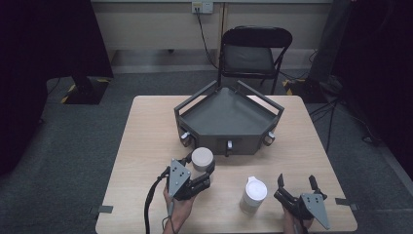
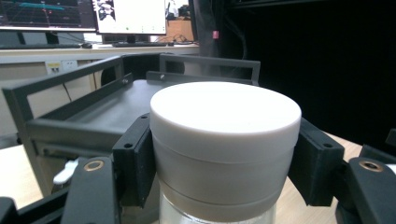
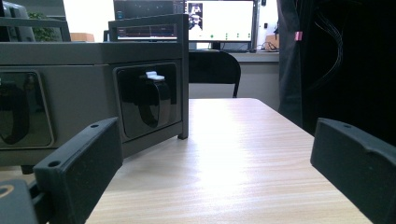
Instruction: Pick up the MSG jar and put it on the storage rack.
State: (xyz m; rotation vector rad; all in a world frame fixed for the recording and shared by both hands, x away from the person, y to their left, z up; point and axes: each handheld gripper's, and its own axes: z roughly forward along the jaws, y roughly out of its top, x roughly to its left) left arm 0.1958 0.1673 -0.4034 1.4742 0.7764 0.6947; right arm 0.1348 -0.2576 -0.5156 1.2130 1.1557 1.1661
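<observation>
Pale wood tabletop [image 1: 146,146] runs under everything, so start at your own edge. Your right gripper [image 1: 298,185] rests near that edge with its jaws spread wide and nothing between them. Just left of it stands a white bottle [image 1: 253,195], untouched. Farther in, your left gripper [image 1: 198,168] is clamped on a jar [image 1: 202,158] at its broad white lid [image 2: 224,121], pads [image 2: 135,158] pressing both sides, with clear glass showing below. The jar sits just in front of the grey tray [image 1: 226,117]. It looks rigid, smooth and probably breakable, with some weight, so a lid grip may slip or twist; gripping the lid's straight wall squarely seems safest. Beyond the tray stands a folding chair [image 1: 253,53].
</observation>
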